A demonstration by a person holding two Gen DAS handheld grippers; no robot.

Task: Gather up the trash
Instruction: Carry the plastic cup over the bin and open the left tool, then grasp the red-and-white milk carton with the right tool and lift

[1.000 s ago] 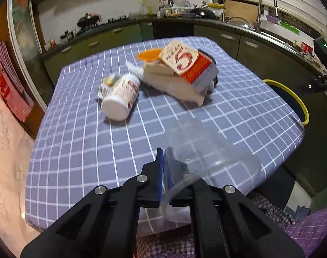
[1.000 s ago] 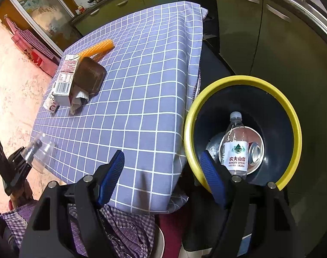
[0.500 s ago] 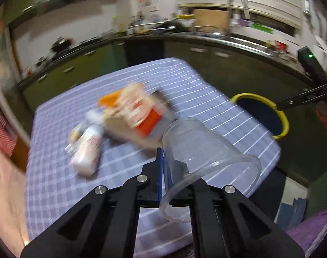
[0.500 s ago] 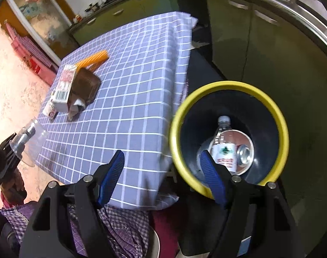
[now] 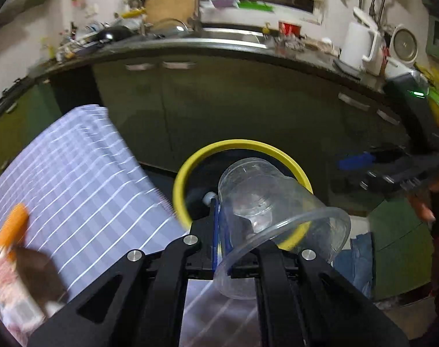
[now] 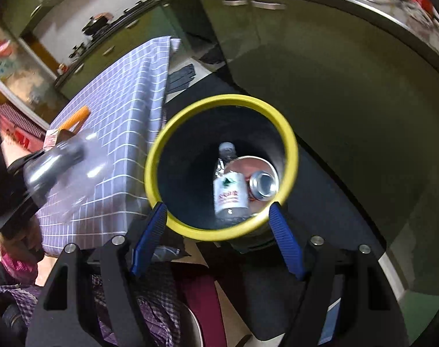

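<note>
My left gripper [image 5: 222,225] is shut on the rim of a clear plastic cup [image 5: 271,202] and holds it in the air in front of the yellow-rimmed black bin [image 5: 239,144]. In the right wrist view the cup [image 6: 54,164] shows blurred at the left, over the table's corner. My right gripper [image 6: 216,231] is open and empty, just above the near rim of the bin [image 6: 219,101]. Inside the bin lie a water bottle [image 6: 229,193] and a can [image 6: 264,185].
The table with the purple checked cloth [image 5: 74,179] stands left of the bin. On it lie an orange piece [image 5: 11,228] and a carton [image 5: 14,286], blurred. Dark green cabinets [image 5: 248,101] and a worktop with a sink run behind the bin.
My left gripper has swung right with the cup, from over the table toward the bin. My right gripper has moved closer over the bin.
</note>
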